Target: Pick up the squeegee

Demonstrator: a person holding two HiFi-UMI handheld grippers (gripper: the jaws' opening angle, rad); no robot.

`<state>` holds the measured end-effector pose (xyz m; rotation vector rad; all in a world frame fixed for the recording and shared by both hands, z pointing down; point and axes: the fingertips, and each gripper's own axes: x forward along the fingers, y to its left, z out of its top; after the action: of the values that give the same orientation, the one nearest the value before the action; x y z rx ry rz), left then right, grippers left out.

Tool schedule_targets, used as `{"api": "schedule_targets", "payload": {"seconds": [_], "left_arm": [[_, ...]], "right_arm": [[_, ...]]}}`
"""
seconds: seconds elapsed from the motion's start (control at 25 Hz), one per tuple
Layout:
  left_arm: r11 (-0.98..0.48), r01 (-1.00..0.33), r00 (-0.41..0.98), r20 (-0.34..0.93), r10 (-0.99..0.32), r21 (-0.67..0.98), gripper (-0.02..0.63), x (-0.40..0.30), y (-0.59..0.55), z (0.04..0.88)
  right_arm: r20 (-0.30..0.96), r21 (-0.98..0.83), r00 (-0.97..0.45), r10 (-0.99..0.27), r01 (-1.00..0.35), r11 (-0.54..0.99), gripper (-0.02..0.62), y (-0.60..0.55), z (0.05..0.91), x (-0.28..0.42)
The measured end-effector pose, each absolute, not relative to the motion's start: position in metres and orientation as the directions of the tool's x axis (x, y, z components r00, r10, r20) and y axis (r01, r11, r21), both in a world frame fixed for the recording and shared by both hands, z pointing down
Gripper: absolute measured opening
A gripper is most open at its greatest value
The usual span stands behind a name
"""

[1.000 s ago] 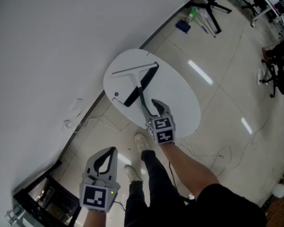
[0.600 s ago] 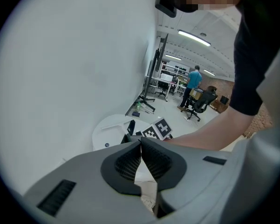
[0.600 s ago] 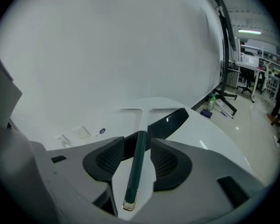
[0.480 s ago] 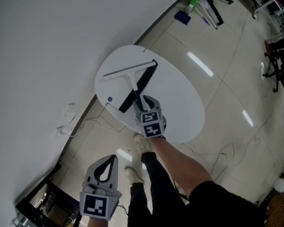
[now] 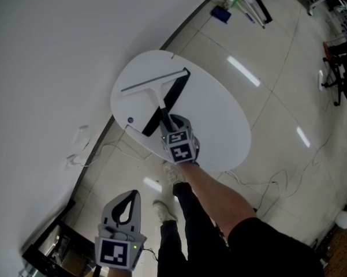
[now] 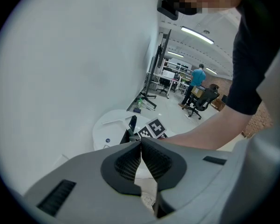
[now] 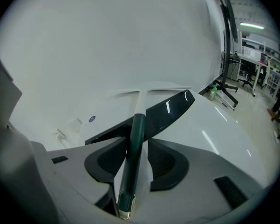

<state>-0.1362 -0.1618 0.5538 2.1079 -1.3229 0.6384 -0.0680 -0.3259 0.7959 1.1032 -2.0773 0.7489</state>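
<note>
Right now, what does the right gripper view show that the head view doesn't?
Only the right gripper view: the fingers of the right gripper closed against the dark green handle of the squeegee. Only the head view: the left gripper held low, away from the round white table. Both: the squeegee lying across a black strip on that table.

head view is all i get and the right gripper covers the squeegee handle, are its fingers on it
observer: Yes. In the right gripper view the dark green handle of the squeegee sits between the fingers of the right gripper, pads against both sides.
operator: where along the handle
observer: Near its end. The brass-coloured tip sticks out just behind the pads.
operator: left gripper holding anything
observer: No. The left gripper view shows the left gripper with fingers together and nothing between them.
</note>
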Motion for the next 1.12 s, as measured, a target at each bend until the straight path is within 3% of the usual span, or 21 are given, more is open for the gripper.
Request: {"api": "schedule_targets", "payload": {"seconds": [0.12,1.12], "left_arm": [[-0.352,-0.912,0.399,0.654,-0.643,0.210,-0.002,-0.136,-0.162,0.555],[-0.388,-0.905,0.408,0.622,-0.669,0.177,-0.002,-0.144,-0.151,0.531]], "right_arm": [[0.767,-0.178,-0.425,-0.480,-0.860,0.478,0.118,-0.325,0.797,-0.069],[0.687,-0.193,-0.458,-0.565,-0.864,0.466,0.097,-0.327,0.738,-0.047]]}}
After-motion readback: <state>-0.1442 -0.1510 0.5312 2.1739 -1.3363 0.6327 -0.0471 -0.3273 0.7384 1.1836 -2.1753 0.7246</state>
